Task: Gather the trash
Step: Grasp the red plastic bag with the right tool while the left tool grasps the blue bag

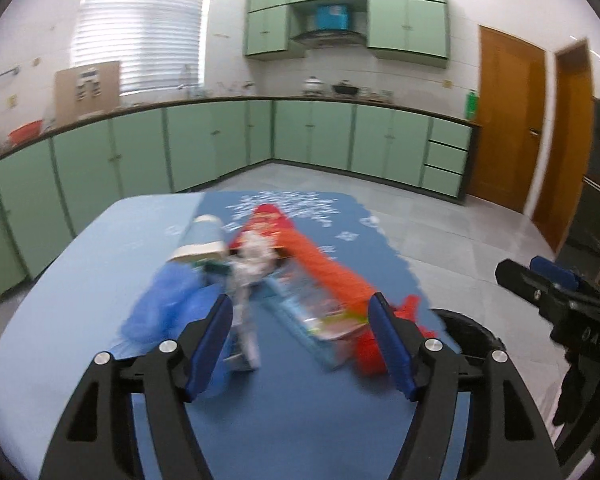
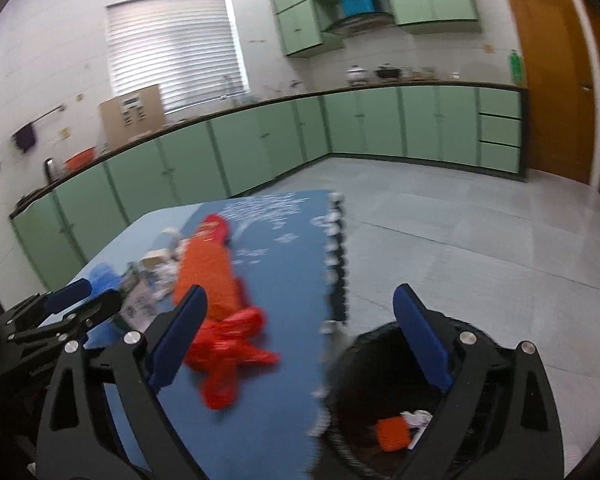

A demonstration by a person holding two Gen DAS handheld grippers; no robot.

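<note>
Trash lies in a heap on the blue table (image 1: pixel 80 280): an orange-red bag (image 1: pixel 324 264), a paper cup (image 1: pixel 202 240), crumpled white wrappers (image 1: pixel 252 264), a blue plastic bag (image 1: pixel 160 304) and a flat colourful packet (image 1: pixel 316 320). My left gripper (image 1: pixel 302 316) is open and empty, just short of the heap. My right gripper (image 2: pixel 300 308) is open and empty, over the table edge and a black bin (image 2: pixel 364 360). The bin holds an orange scrap (image 2: pixel 394 434) and white paper. The red bag (image 2: pixel 228 344) lies by the right gripper's left finger.
The left gripper shows at the left of the right wrist view (image 2: pixel 72 304). The right gripper shows at the right of the left wrist view (image 1: pixel 556 284). Green cabinets (image 1: pixel 220 140) line the walls. Grey tile floor (image 2: pixel 460 248) lies beyond the table. Wooden doors (image 1: pixel 508 120) stand at the right.
</note>
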